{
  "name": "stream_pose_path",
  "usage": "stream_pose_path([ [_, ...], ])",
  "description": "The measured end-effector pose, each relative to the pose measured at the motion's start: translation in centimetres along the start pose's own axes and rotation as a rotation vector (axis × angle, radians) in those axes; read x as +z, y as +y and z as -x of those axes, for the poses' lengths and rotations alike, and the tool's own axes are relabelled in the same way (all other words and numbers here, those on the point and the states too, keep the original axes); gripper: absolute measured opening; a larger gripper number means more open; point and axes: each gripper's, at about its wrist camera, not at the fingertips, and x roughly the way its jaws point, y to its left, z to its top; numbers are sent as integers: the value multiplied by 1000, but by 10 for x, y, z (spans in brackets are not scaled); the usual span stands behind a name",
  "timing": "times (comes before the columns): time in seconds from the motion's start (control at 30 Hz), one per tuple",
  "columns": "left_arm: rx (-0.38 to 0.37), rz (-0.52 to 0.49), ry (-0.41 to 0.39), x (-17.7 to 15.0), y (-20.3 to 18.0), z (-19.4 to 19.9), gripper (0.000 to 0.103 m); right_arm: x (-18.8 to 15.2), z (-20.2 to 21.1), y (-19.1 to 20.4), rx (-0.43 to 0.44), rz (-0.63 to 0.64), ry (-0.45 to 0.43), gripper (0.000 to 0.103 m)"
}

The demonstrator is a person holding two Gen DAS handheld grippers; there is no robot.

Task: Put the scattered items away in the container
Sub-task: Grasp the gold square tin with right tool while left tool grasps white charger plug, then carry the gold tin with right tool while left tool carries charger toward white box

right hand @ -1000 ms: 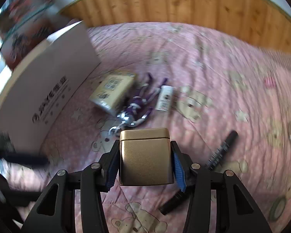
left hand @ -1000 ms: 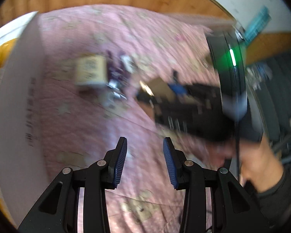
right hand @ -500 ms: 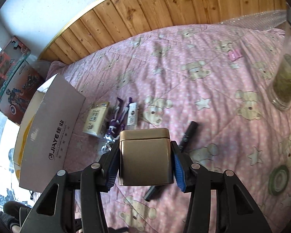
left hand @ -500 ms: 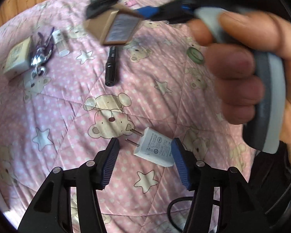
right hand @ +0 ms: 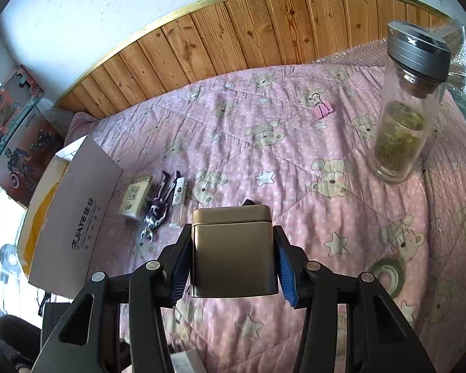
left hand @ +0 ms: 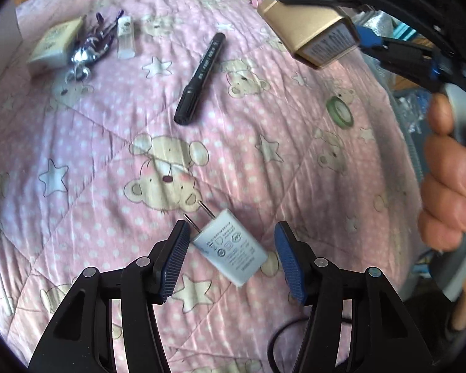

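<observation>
Mid-pickup: L gripper [left hand: 231,258] spread w/ jaws either side of charger [left hand: 230,247] lying on quilt [left hand: 108,155], R gripper [right hand: 233,259] pinching gold tin [right hand: 233,255] above quilt, box [right hand: 74,214] far left; next prob. close L, carry both to box.

Bare quilt [right hand: 295,155] lies open centrally; the glass bottle [right hand: 404,124] blocks the right, the box flap [right hand: 74,217] the left.

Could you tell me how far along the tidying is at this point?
Nothing is visibly stowed; the box interior is hidden. In hand: the right gripper clamps the gold tin; the open left gripper straddles the charger. Left: marker, tape roll, keychain, pink clip.
</observation>
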Motion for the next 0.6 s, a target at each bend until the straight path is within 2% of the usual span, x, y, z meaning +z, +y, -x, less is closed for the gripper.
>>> stream_pose_path([
  [0.13, 124, -109, -52, -9, -20, -3, 56, -4, 6, -1, 12, 2, 0, 50],
  [0.2, 157, -156, -90, -14, -20, -3, 53, -5, 9, -3, 18, 2, -2, 50],
  [0.33, 126, -169, -130, -15, -7, 5, 52, -4, 15, -3, 35, 1, -14, 50],
  [0.6, 90, -60, -170, -7, 13, 25, 52, -7, 18, 16, 84, 43, -7, 50],
])
